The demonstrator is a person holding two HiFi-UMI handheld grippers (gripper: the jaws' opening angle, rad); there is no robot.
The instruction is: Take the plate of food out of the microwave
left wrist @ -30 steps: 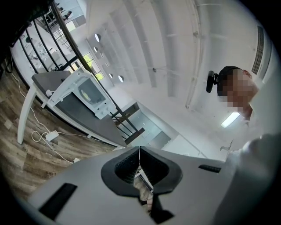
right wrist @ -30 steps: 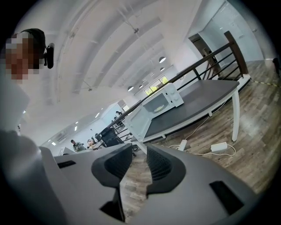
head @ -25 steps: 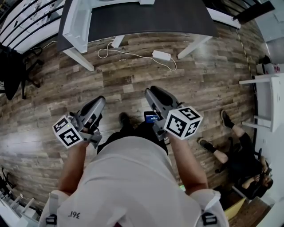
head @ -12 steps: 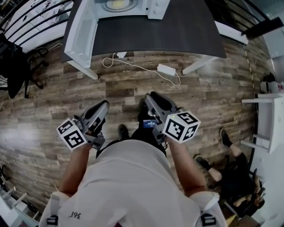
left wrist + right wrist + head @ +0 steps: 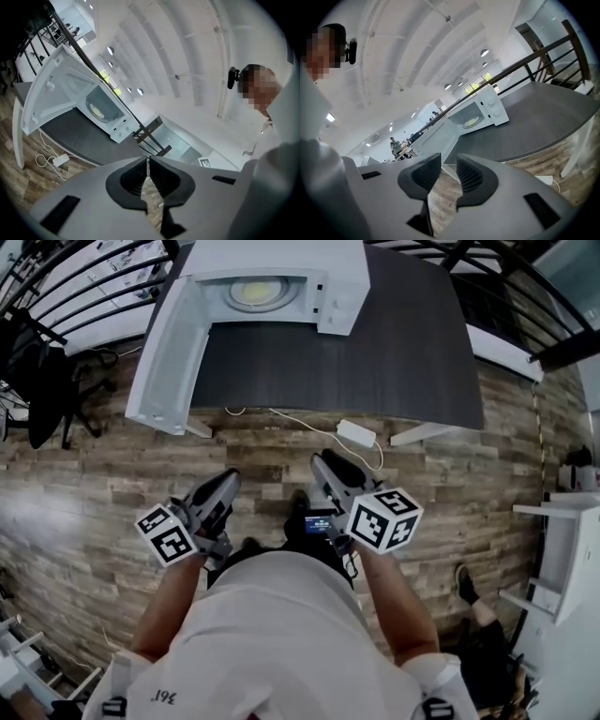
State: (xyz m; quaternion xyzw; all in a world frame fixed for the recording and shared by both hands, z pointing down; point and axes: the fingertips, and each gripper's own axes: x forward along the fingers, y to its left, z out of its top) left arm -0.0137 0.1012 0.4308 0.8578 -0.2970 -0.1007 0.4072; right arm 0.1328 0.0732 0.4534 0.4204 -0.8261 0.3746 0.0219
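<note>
The microwave (image 5: 281, 273) has come fully into view at the table's (image 5: 394, 352) far left corner, with the plate of food (image 5: 255, 292) inside. The left claw (image 5: 148, 165) is clenched and empty, the right claw (image 5: 447, 171) released, and both are well short of reaching.

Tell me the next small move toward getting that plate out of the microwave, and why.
Probably step forward and raise both grippers toward the microwave. Its door already hangs open and the plate sits inside, but the left gripper, jaws shut, and the right gripper, jaws slightly apart and empty, are both held low over the floor, short of the table.
</note>
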